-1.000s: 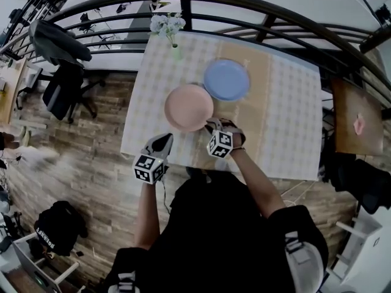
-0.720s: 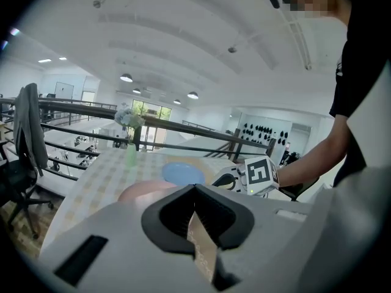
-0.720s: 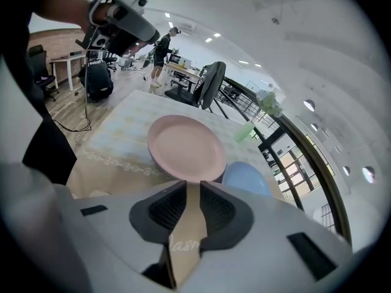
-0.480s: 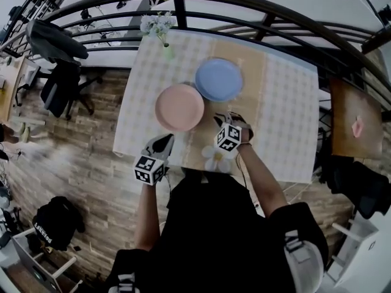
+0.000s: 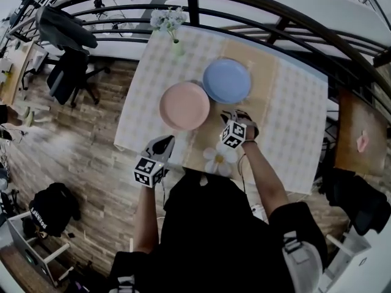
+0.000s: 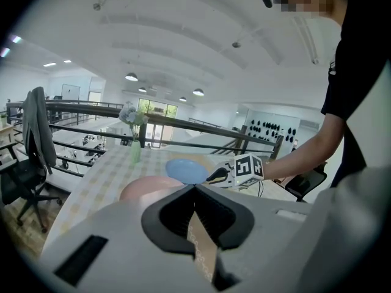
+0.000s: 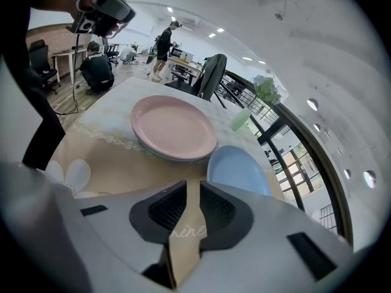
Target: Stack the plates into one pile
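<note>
ok so at this point the pink plate sits near the middle of the worktop, and from the right gripper view there looks to be a paler grey-blue rim peeking out under it, so i reckon it's already on top of another plate. the blue plate lies flat on the tan runner, just beside the pink one on its far right side, edges about touching in the head view, so it isn't on the pile yet. the right hand-held gripper hovers low over the runner right in front of both plates. its jaws are pulled in to a thin slit with nothing between them, just runner showing through. my guess is it sits there because it's the closer one to the blue plate. the left hand-held gripper hangs by the near edge of the worktop, jaws together and empty too, aimed at the pink plate but apart from it, probably just keeping out of the way. a vase of flowers stands at the far edge, well clear. seems like the job left is lifting the blue plate by its rim and setting it on the pink one.
</note>
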A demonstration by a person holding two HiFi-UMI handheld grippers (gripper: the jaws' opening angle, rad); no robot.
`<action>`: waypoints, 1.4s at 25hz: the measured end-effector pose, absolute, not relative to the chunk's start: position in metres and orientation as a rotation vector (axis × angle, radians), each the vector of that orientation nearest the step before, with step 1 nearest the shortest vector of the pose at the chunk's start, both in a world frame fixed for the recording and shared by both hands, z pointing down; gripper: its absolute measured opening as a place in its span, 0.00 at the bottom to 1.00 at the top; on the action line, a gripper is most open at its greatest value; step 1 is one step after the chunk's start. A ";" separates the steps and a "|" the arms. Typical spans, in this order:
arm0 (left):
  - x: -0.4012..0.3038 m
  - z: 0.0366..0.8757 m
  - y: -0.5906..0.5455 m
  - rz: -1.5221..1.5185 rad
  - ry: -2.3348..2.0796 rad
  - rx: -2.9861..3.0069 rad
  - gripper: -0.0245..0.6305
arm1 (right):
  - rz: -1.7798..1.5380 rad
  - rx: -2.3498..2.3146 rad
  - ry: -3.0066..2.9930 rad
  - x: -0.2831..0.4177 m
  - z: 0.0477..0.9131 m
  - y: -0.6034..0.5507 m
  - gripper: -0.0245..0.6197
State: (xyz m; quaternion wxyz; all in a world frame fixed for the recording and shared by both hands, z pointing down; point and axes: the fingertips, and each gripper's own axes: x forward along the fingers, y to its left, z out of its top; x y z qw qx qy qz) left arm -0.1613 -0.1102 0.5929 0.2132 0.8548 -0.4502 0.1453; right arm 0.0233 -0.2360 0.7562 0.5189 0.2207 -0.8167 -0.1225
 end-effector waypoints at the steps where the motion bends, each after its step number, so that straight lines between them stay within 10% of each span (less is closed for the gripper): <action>1: -0.163 0.592 -0.108 0.406 -1.252 2.370 0.04 | -0.294 0.525 -1.957 0.023 0.757 -0.237 0.14; 35: -0.185 0.610 -0.082 0.432 -1.334 2.248 0.04 | -0.282 0.462 -1.817 0.033 0.830 -0.302 0.18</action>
